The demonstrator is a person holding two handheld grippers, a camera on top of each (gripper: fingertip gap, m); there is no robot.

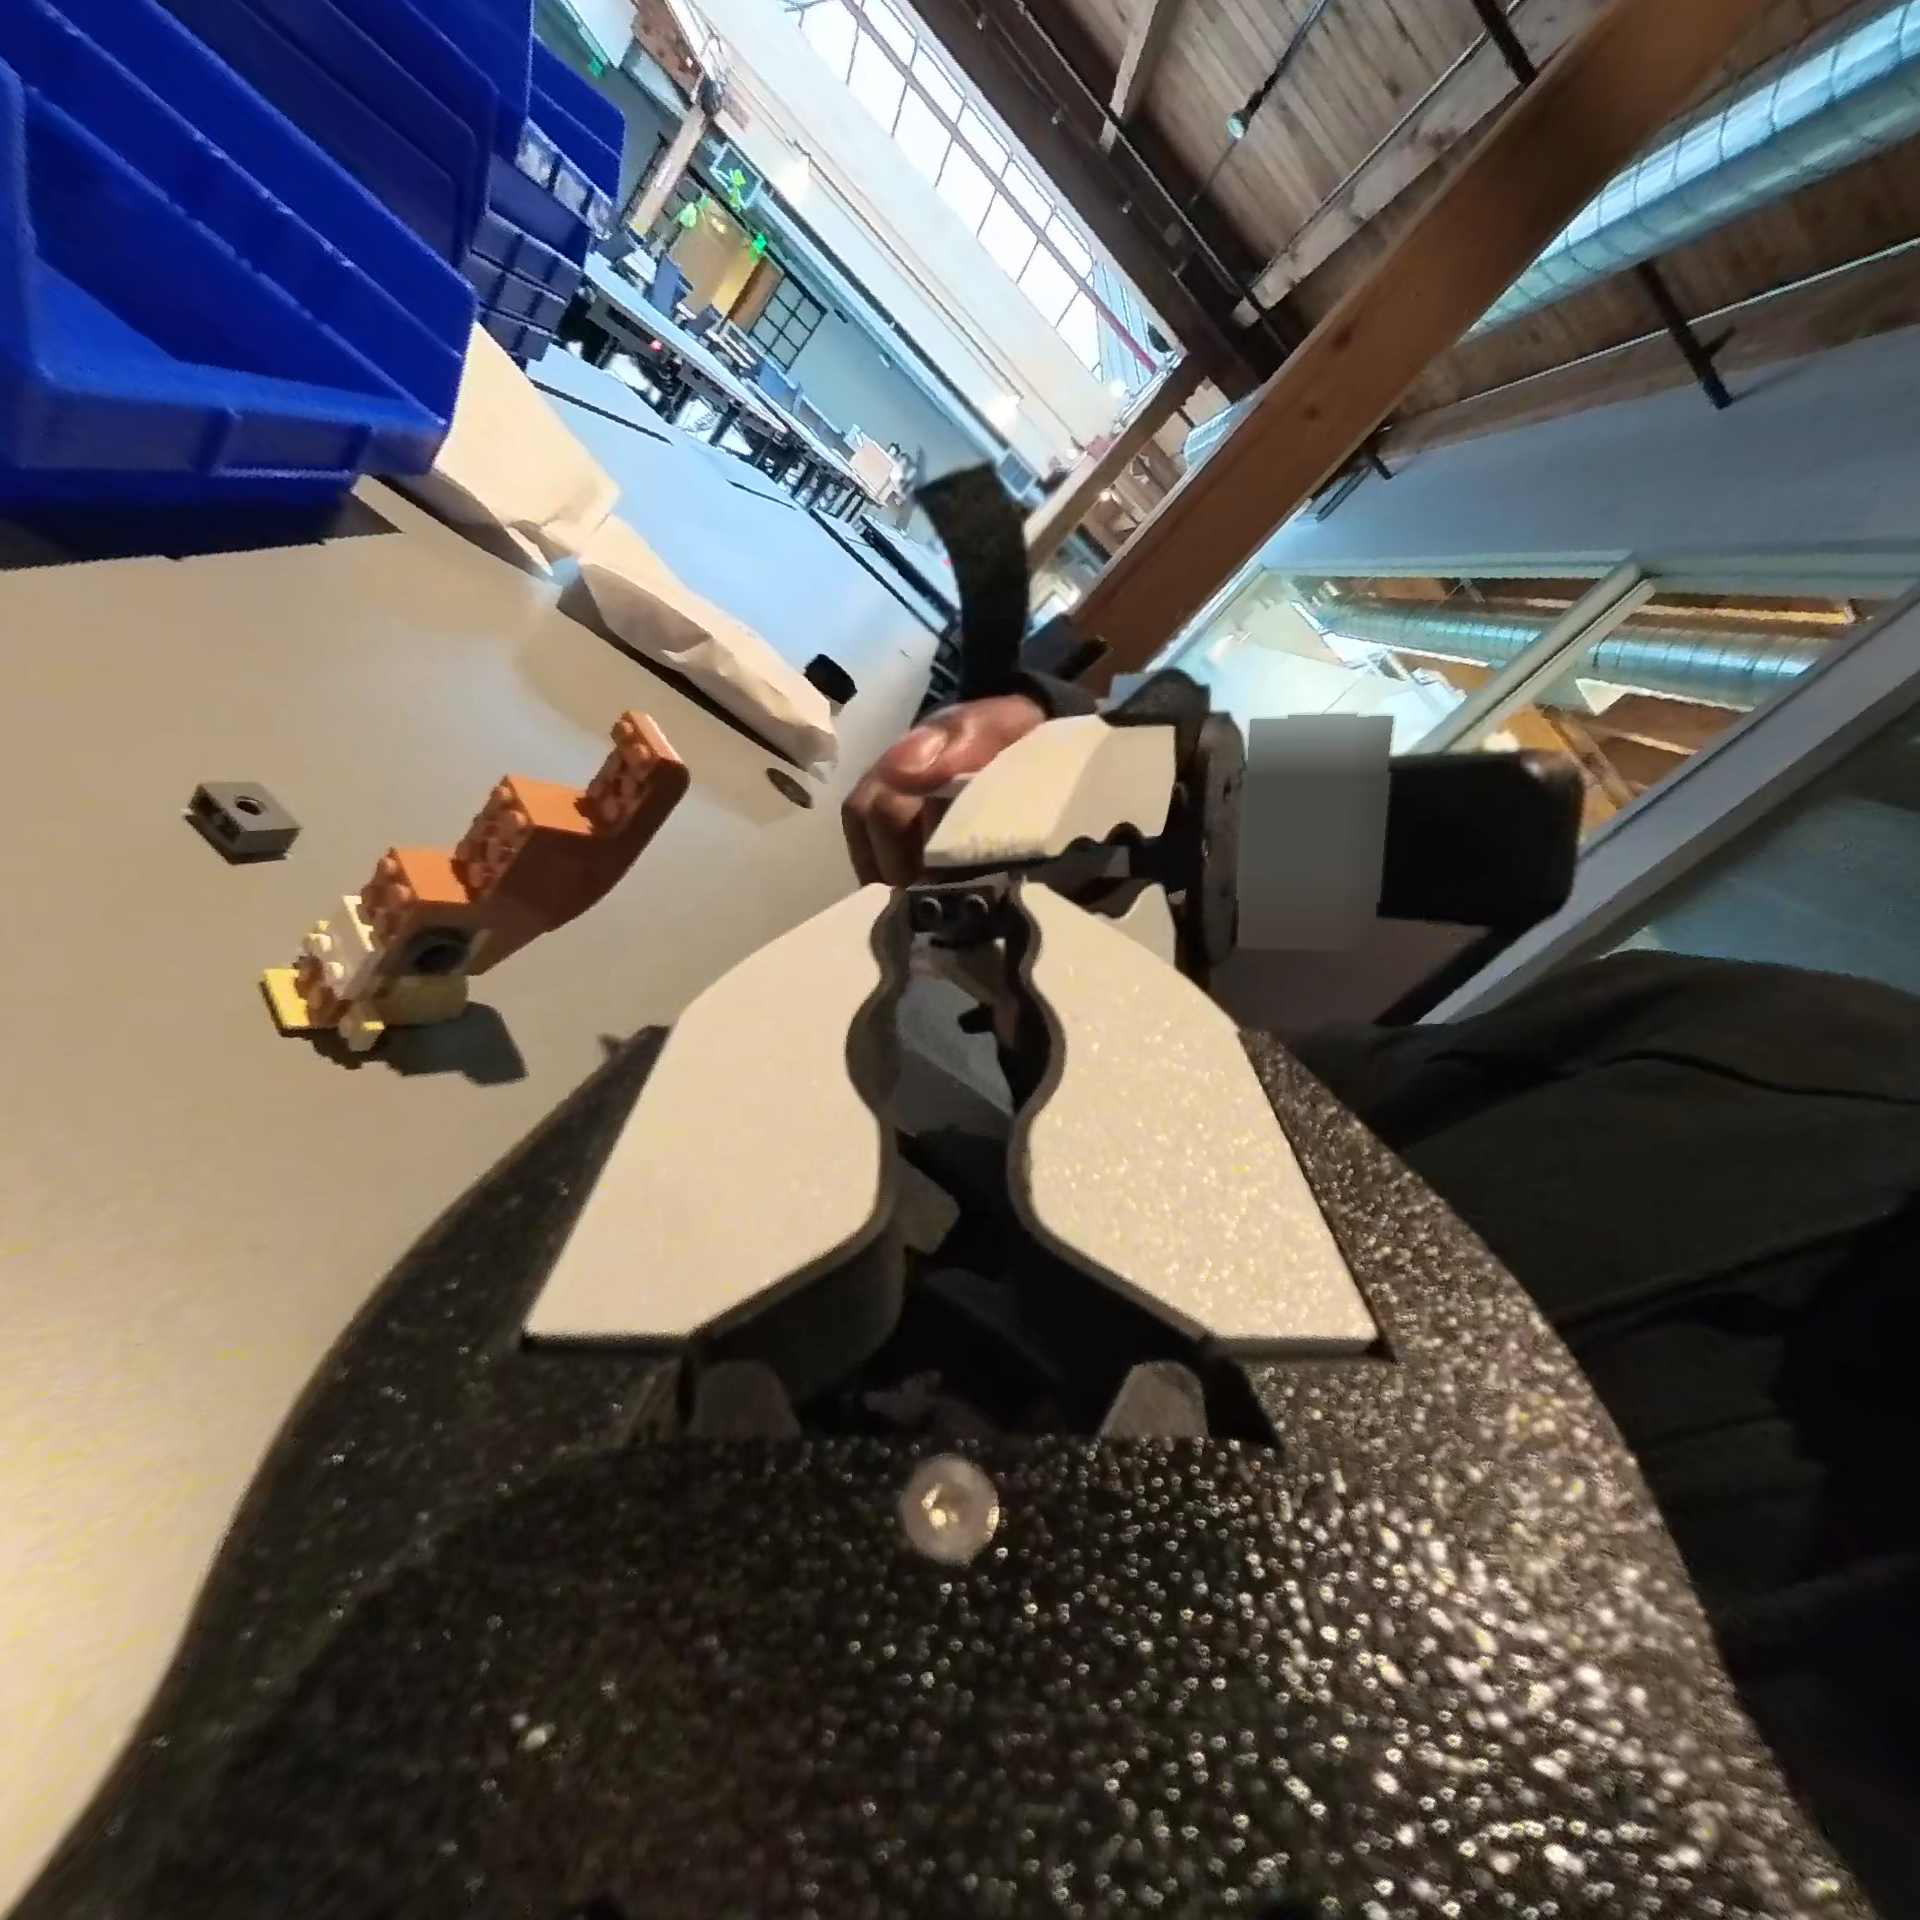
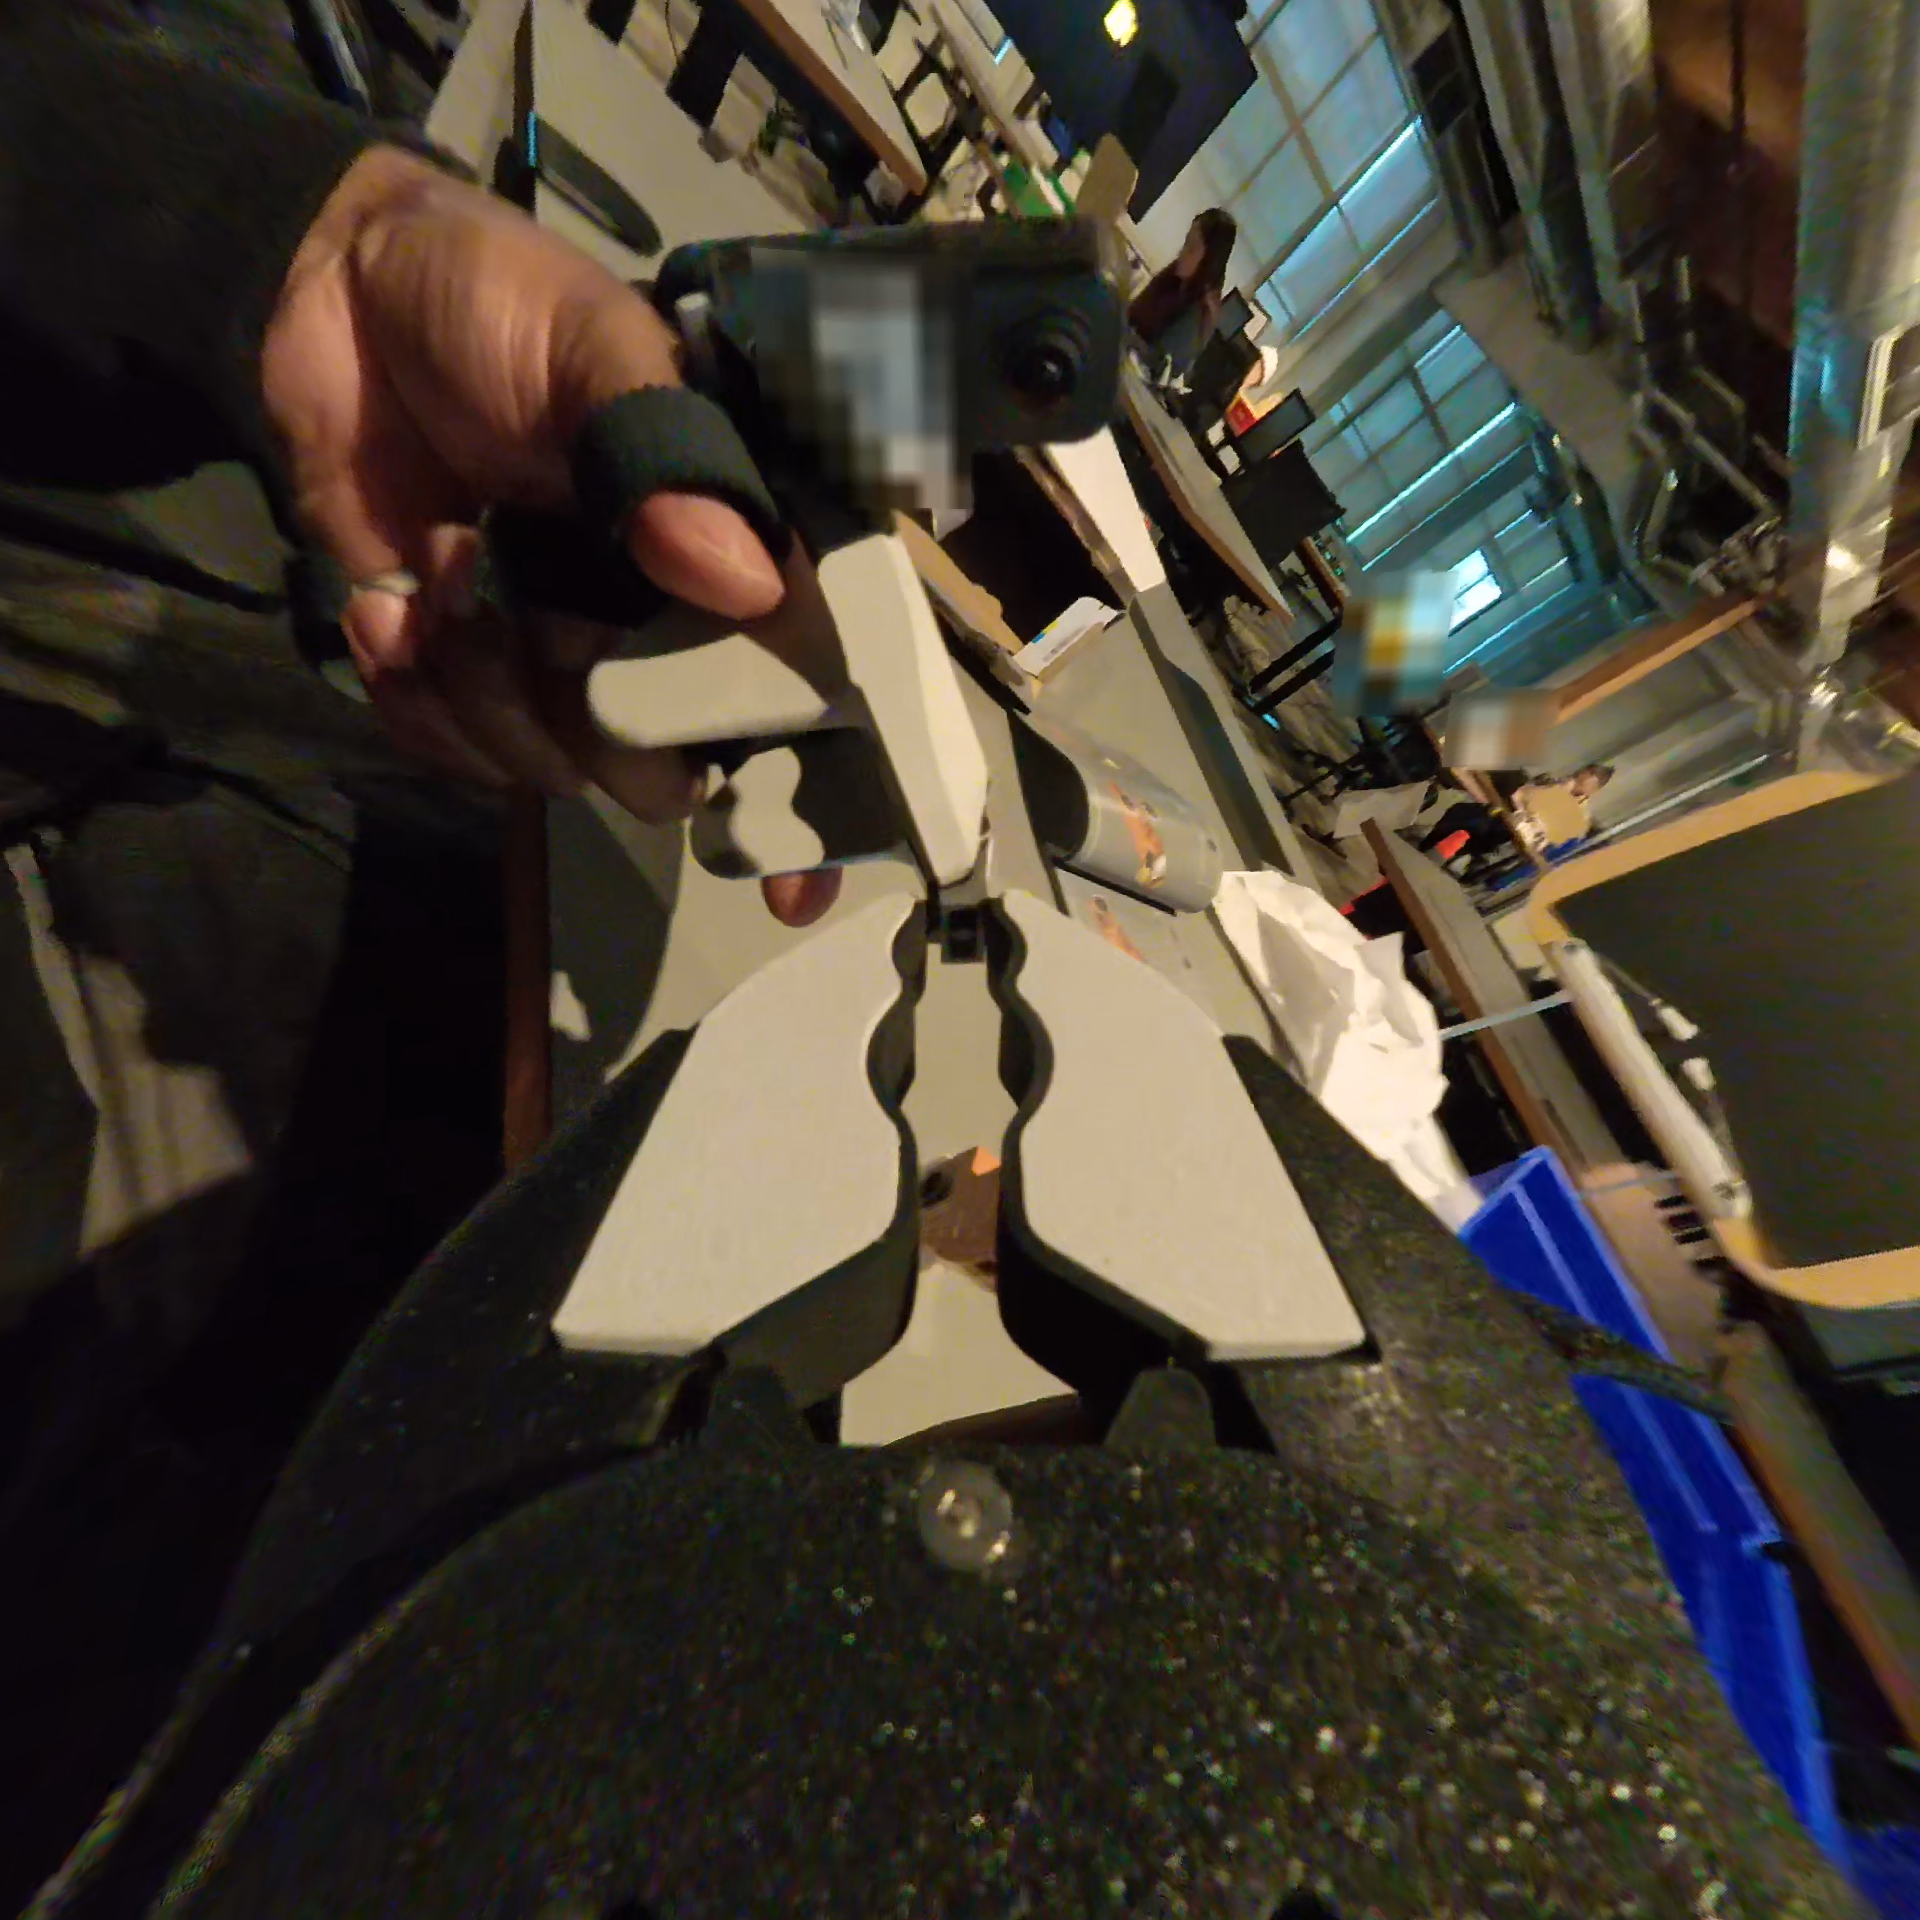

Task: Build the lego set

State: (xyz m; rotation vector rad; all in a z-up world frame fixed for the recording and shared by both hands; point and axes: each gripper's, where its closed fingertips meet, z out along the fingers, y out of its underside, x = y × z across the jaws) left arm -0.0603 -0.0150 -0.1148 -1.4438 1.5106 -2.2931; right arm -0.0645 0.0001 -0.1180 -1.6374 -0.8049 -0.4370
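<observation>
My left gripper (image 1: 951, 899) is shut on a small black lego piece (image 1: 948, 911), held in the air above the table (image 1: 208, 1143). My right gripper (image 1: 940, 860) comes in from the upper right and meets it tip to tip. In the right wrist view my right gripper (image 2: 961, 920) is shut on a small black piece (image 2: 961, 938), and the left gripper (image 2: 951, 881) touches it from above. I cannot tell whether this is one piece or two. A brown and cream lego assembly (image 1: 499, 883) stands on the table to the left and shows through the finger gap (image 2: 961, 1195).
A loose dark grey piece (image 1: 241, 821) with a hole lies left of the assembly. Blue bins (image 1: 208, 260) stand at the table's back, also in the right wrist view (image 2: 1662, 1403). Crumpled white paper bags (image 1: 675, 613) (image 2: 1330, 1018) lie beyond. The person's hands hold both handles. The tips of both grippers are at nearly the same place.
</observation>
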